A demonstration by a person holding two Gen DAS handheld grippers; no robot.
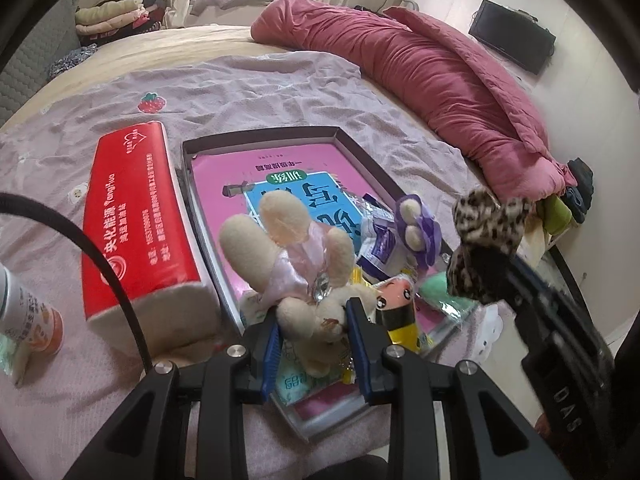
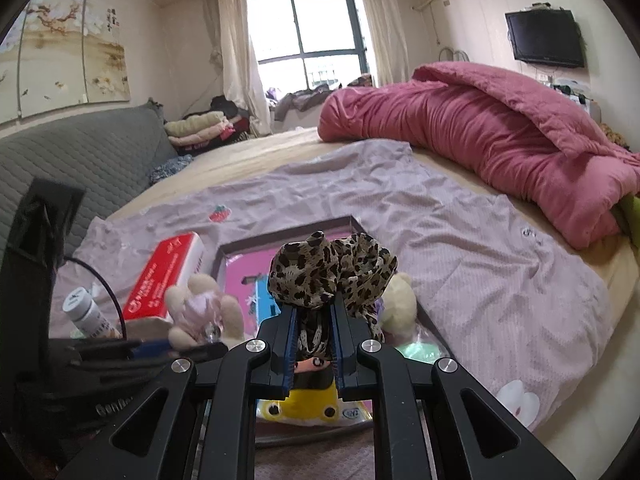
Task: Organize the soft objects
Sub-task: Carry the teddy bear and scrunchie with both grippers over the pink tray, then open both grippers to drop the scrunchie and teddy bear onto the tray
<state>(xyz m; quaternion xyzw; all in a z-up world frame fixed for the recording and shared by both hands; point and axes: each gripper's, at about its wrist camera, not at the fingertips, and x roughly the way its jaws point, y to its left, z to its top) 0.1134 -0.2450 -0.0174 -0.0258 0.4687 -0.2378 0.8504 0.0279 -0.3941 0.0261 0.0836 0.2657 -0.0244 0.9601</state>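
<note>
My left gripper (image 1: pixel 314 334) is shut on a beige plush bunny (image 1: pixel 292 248) in a pink dress, held upside down over the shallow grey box (image 1: pixel 360 152). It also shows in the right wrist view (image 2: pixel 200 312). My right gripper (image 2: pixel 314 320) is shut on a leopard-print fabric bow (image 2: pixel 332 272), held above the box; in the left wrist view the bow (image 1: pixel 486 232) hangs at the right. In the box lie a pink book (image 1: pixel 224 168), a purple-and-cream plush (image 1: pixel 418 224), a yellow doll (image 1: pixel 400 308) and a green soft item (image 1: pixel 440 292).
A red tissue pack (image 1: pixel 136 220) lies left of the box on the lilac sheet (image 1: pixel 280 84). A white bottle (image 1: pixel 28 316) lies at the far left. A rolled pink quilt (image 1: pixel 420 64) runs along the bed's right side. Folded clothes (image 2: pixel 200 128) sit at the back.
</note>
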